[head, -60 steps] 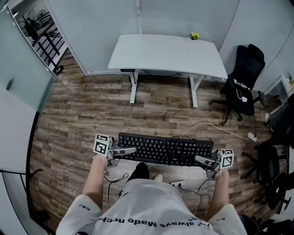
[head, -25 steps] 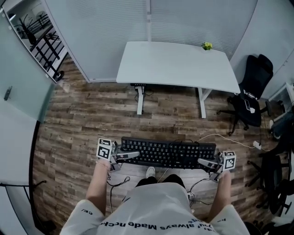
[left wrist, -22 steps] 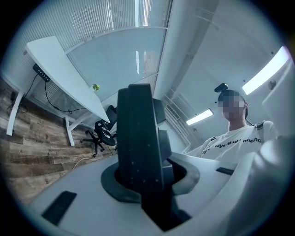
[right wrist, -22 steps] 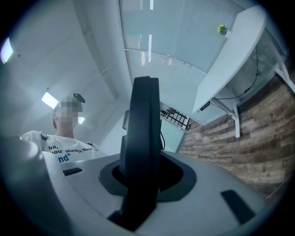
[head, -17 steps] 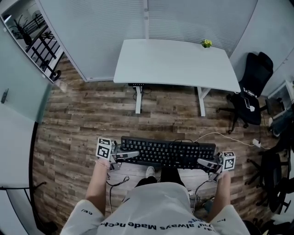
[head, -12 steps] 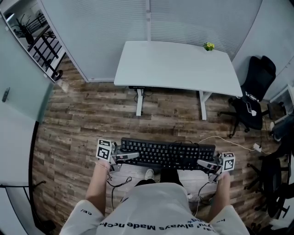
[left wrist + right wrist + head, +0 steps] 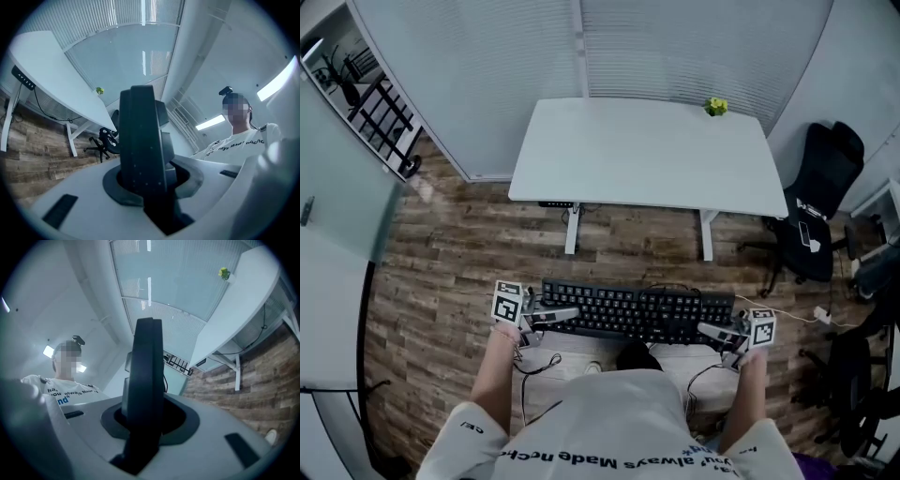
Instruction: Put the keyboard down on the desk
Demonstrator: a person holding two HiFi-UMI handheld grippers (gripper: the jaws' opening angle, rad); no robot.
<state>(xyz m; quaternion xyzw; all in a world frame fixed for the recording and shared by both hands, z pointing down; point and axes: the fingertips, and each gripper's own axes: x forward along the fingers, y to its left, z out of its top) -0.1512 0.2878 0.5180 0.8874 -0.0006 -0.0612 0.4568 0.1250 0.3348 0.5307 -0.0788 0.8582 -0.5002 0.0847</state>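
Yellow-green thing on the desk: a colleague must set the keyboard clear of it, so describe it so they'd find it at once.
Find the white desk standing on the wood floor in front of the blinds. At its far right corner sits a small yellow-green object. It is the only thing on the desktop and the only bright colour there.

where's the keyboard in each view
Head view: keyboard lower centre, held between left gripper and right gripper.
Left gripper view: keyboard centre, end-on, upright in the jaws.
Right gripper view: keyboard centre, end-on likewise.
Shared landmark: white desk.
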